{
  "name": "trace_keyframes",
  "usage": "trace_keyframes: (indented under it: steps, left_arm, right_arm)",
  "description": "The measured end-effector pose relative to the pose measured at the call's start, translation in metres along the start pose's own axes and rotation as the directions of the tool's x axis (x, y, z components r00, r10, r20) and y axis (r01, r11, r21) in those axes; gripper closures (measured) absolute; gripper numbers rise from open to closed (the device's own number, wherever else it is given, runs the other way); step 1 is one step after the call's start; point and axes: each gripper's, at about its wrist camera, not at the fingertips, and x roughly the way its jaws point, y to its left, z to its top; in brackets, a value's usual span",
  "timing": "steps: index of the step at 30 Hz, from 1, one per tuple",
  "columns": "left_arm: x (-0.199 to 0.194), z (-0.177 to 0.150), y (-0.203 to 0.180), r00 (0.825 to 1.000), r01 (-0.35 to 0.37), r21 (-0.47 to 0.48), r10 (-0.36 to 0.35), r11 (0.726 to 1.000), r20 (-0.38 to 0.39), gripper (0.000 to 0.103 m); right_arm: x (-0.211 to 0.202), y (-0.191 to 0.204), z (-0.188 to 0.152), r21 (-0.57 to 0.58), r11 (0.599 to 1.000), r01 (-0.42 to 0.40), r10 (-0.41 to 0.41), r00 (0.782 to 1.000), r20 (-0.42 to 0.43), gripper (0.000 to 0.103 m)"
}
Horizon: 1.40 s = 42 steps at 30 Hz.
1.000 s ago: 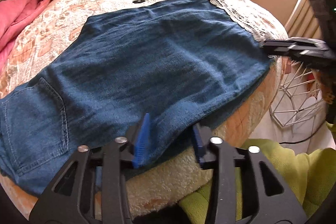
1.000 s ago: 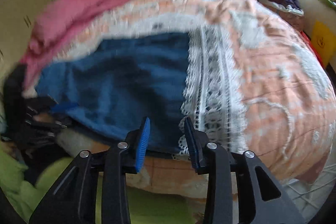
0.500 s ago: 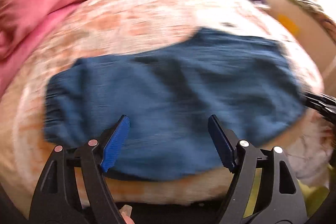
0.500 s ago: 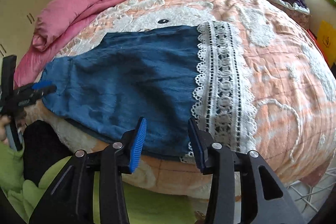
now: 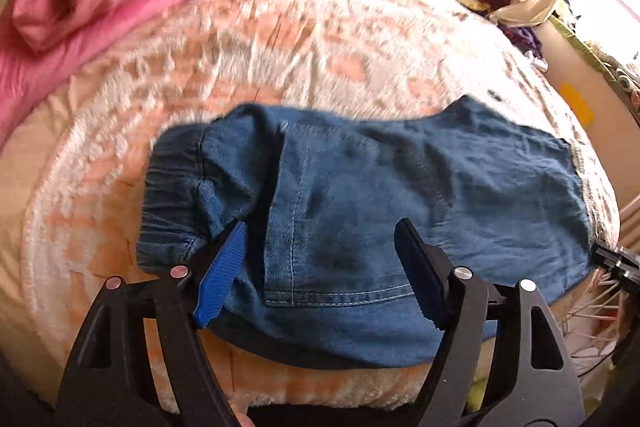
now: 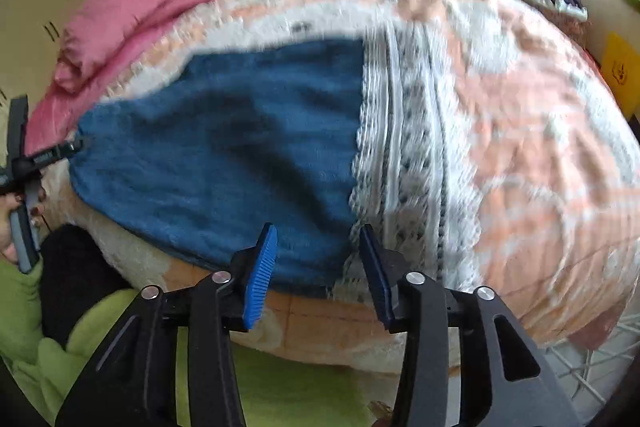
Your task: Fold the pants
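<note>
Left wrist view shows both your claws gaping over limp, soft denim pants [image 5: 360,227] lying folded on the bed [image 5: 280,47], left claw [image 5: 320,267] narrowing, right claw [image 6: 316,271] widening; pinch the elastic waistband.

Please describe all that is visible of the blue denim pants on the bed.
The blue denim pants lie flat, folded, on the peach-and-white fleece bedspread near its front edge. An elastic waistband is at the left, a stitched pocket faces up, white lace trims the right end. Neither gripper's pads press on the cloth.
</note>
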Motion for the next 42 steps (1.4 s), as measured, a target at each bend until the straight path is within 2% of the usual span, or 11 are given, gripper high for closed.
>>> trace_keyframes:
  steps: [4, 8, 14, 24, 25, 28, 29, 31, 33, 37, 42]
  left_arm:
    - [-0.014, 0.011, -0.018, 0.998, 0.052, 0.026, -0.053, 0.998, 0.041, 0.035]
    - [-0.01, 0.029, -0.051, 0.995, 0.087, 0.101, -0.092, 0.991, 0.043, 0.034]
    - [0.023, 0.054, -0.09, 0.985, 0.174, 0.147, -0.175, 0.974, -0.01, 0.034]
    - [0.094, 0.088, -0.117, 0.986, 0.152, 0.161, -0.138, 0.975, -0.096, 0.034]
    - [0.099, 0.089, -0.117, 0.985, 0.153, 0.158, -0.138, 0.976, -0.101, 0.034]
    - [0.119, 0.09, -0.115, 0.982, 0.155, 0.127, -0.139, 0.98, -0.127, 0.034]
    - [0.123, 0.089, -0.115, 0.981, 0.154, 0.123, -0.137, 0.98, -0.134, 0.036]
    - [0.129, 0.085, -0.12, 0.984, 0.132, 0.138, -0.113, 0.982, -0.138, 0.06]
    - [0.126, 0.083, -0.126, 0.983, 0.148, 0.164, -0.126, 0.975, -0.137, 0.096]
    - [0.112, 0.089, -0.139, 0.99, 0.13, 0.216, -0.113, 0.968, -0.089, 0.097]
    - [0.121, 0.096, -0.148, 0.995, 0.082, 0.228, -0.068, 0.97, -0.068, 0.097]
  right_arm:
    - [-0.024, -0.025, 0.027, 0.052, 0.998, 0.017, -0.023, 0.993, 0.118, 0.048]
    - [-0.022, -0.055, 0.06, 0.105, 0.994, 0.011, -0.027, 0.987, 0.159, 0.047]
    - [0.018, -0.088, 0.106, 0.127, 0.991, -0.033, 0.017, 0.992, 0.125, 0.046]
    - [0.083, -0.102, 0.124, 0.158, 0.983, -0.092, 0.09, 0.996, 0.02, 0.046]
    - [0.084, -0.101, 0.122, 0.155, 0.983, -0.094, 0.091, 0.996, 0.023, 0.048]
    - [0.083, -0.095, 0.118, 0.128, 0.981, -0.149, 0.146, 0.989, 0.031, 0.065]
    - [0.081, -0.092, 0.117, 0.111, 0.98, -0.162, 0.159, 0.987, 0.033, 0.072]
    - [0.075, -0.087, 0.115, 0.077, 0.979, -0.19, 0.186, 0.981, 0.046, 0.081]
    - [0.064, -0.083, 0.117, 0.052, 0.976, -0.212, 0.207, 0.975, 0.078, 0.083]
    - [0.034, -0.075, 0.131, -0.028, 0.984, -0.176, 0.178, 0.97, 0.164, 0.084]
    - [0.049, -0.077, 0.15, -0.081, 0.993, -0.082, 0.092, 0.988, 0.127, 0.084]
